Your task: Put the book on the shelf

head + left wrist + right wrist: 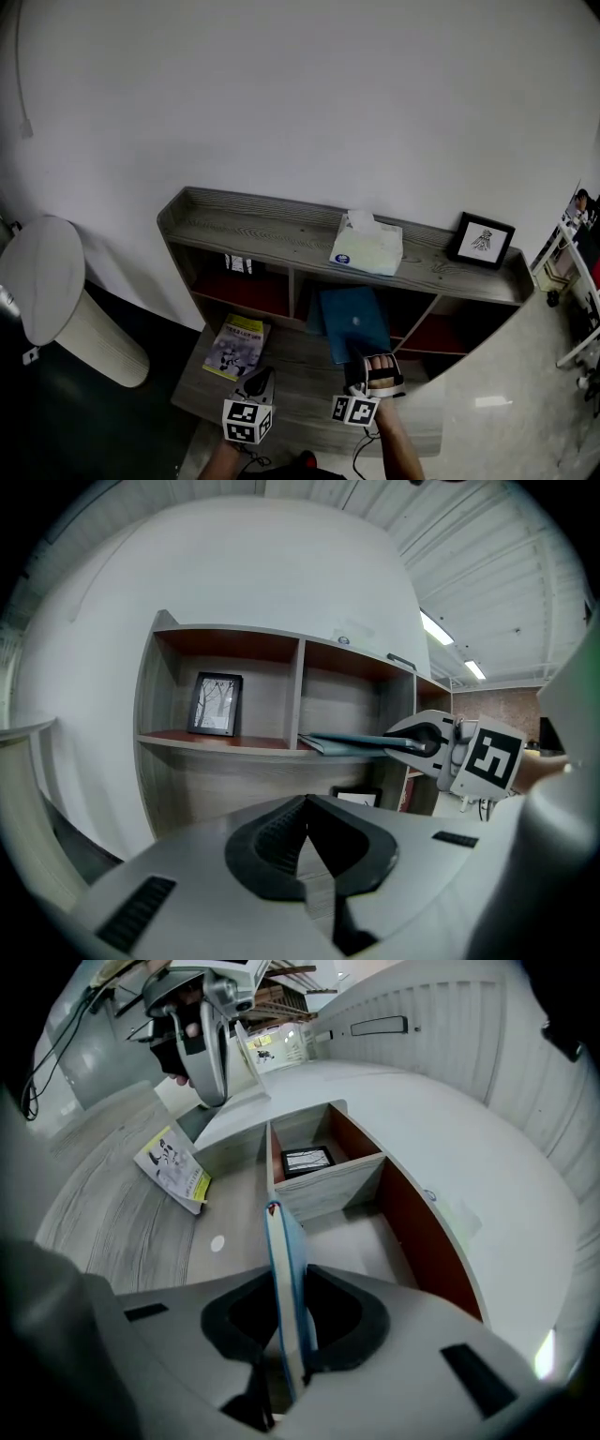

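My right gripper (364, 367) is clamped on a thin blue hardback book (354, 323); in the right gripper view the book stands edge-on between the two dark pads, and both pads press against its covers. The book lies flat; its far end reaches into the middle compartment of the grey wood-grain shelf unit (272, 225) with red-brown inner walls, and its near end sticks out over the wide lower ledge, where I hold it. From the left gripper view the far end appears to rest on the compartment's board, though I cannot be sure it touches.

My left gripper (259, 380) holds nothing; its pads meet at the tips. It sits low over the ledge, to the left of the right gripper and apart from the book.

A yellow-and-white paper booklet (236, 345) lies flat on the ledge, just ahead of the left gripper and left of the book. A small black-framed picture (216, 705) leans upright at the back of the left compartment.

On top of the shelf unit a white soft pack of tissues (367, 246) lies near the middle; a black-framed drawing (481, 240) stands near the right end, well apart from the pack. A tall white lidded bin (56, 295) stands on the dark floor to the left of the unit, against the white wall.
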### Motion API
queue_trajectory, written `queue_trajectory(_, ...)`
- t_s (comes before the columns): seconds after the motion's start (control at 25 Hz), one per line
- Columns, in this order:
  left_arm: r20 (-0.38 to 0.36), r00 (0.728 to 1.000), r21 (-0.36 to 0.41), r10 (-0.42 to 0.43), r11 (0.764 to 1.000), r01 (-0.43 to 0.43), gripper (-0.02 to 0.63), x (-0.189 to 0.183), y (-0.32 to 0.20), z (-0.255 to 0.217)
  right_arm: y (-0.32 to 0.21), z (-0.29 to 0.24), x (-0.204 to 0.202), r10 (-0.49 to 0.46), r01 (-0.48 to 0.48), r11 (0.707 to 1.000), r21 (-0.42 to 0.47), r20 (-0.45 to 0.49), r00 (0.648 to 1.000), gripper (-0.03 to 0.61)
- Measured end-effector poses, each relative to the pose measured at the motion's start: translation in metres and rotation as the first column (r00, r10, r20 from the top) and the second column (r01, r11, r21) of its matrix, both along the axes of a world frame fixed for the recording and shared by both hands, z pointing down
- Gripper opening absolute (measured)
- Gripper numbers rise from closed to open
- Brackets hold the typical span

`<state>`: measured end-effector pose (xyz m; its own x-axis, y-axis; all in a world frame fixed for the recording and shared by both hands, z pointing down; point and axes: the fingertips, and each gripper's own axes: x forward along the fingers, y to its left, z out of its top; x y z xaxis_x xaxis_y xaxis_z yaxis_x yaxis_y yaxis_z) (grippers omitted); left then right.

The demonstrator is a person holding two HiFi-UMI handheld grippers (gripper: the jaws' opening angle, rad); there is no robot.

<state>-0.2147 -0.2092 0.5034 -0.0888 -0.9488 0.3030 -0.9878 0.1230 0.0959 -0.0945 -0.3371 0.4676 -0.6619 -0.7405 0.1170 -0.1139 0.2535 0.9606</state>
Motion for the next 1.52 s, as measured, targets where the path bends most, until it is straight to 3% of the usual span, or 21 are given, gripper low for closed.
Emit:
queue_trajectory(0.6, -0.009, 1.000, -0.019, -0.009, 1.000, 0.009, 0.006, -0.001, 0.006, 0.007, -0.004, 0.012, -0.003, -0.002, 0.003, 1.000, -0.014, 0.011, 1.000, 0.109)
queue_trajectory(0.68, -0.010, 1.000, -0.019, -0.007, 1.000, 0.007, 0.006, -0.001, 0.007, 0.007, -0.007, 0.013, -0.002, 0.003, -0.003, 0.999, -0.036, 0.018, 1.000, 0.142)
queue_trajectory(0.84, -0.014, 1.000, -0.022, -0.009, 1.000, 0.008, 0.006, -0.002, 0.011, 0.009, -0.008, 0.018, 0.001, -0.003, 0.005, 0.997, -0.082, 0.017, 1.000, 0.265)
queue_trajectory(1.04, -0.016, 1.000, -0.022, -0.002, 1.000, 0.002, 0.006, 0.001, 0.014, 0.008, -0.005, 0.019, 0.006, 0.005, 0.001, 0.992, -0.123, 0.045, 0.999, 0.302)
queue_trajectory(1.2, -0.018, 1.000, -0.026, 0.010, 1.000, -0.011, 0.006, 0.002, 0.018, 0.008, 0.004, 0.013, 0.010, 0.018, 0.009, 0.979, -0.202, 0.131, 0.991, 0.305)
queue_trajectory(1.52, -0.014, 0.999, -0.018, 0.047, 0.999, -0.047, 0.006, 0.004, 0.030, 0.002, 0.029, -0.007, 0.028, 0.096, 0.038, 0.924, -0.380, 0.329, 0.939, 0.305)
